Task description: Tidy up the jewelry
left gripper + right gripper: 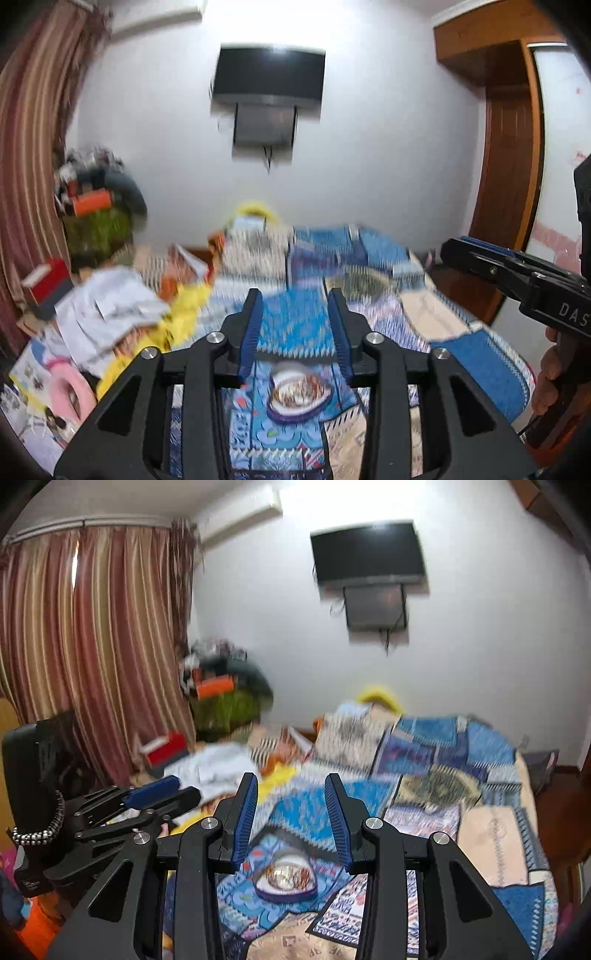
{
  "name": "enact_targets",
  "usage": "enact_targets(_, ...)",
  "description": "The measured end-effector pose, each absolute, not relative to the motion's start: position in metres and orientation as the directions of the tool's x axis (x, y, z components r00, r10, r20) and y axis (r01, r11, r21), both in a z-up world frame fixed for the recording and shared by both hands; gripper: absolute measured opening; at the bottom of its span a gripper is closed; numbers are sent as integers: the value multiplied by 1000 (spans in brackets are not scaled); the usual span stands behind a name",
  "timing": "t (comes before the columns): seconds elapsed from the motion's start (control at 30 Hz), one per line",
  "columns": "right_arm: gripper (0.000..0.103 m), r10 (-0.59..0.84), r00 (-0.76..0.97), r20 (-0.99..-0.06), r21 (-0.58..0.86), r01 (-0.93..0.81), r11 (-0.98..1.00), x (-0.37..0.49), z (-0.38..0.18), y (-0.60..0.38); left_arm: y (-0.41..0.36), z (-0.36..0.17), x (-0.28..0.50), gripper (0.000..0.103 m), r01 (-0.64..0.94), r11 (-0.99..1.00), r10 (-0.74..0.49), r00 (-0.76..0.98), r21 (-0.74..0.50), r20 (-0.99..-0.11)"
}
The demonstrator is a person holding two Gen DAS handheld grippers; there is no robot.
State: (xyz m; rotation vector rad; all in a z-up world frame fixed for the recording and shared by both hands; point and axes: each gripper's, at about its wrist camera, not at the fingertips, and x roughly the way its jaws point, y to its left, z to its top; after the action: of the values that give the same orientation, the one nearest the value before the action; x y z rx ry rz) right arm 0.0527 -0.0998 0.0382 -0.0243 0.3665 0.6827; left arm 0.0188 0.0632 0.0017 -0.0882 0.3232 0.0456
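A heart-shaped blue jewelry box lies open on the patchwork bedspread, with gold and reddish jewelry in its white lining; it also shows in the right wrist view. My left gripper is open and empty, held above and behind the box. My right gripper is open and empty, also above the box. The right gripper shows at the right edge of the left wrist view; the left gripper shows at the left of the right wrist view. Both views are motion-blurred.
The bed carries a blue and beige patchwork quilt. White clothes, a yellow cloth and a red box lie on its left side. A wall TV, striped curtains and a wooden wardrobe surround it.
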Motion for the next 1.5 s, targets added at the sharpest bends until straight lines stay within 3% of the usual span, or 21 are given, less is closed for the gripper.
enact_targets(0.2, 58, 575, 793, -199, 76, -573, 816, 18, 61, -119, 48, 34, -24, 62, -81, 996, 73, 984, -41, -163)
enact_targets(0.37, 85, 506, 851, -141, 41, -506, 862, 2, 62, -123, 42, 42, -43, 99, -112, 993, 108, 990, -30, -91)
enact_targets(0.57, 102, 439, 892, -110, -5, -442, 897, -6, 60, -122, 40, 44, -53, 103, -128, 991, 124, 989, -39, -84)
enact_targets(1.5, 102, 434, 886, -161, 35, -435, 900, -8, 53, -134, 42, 36, -55, 103, -141, 988, 133, 985, -65, -107)
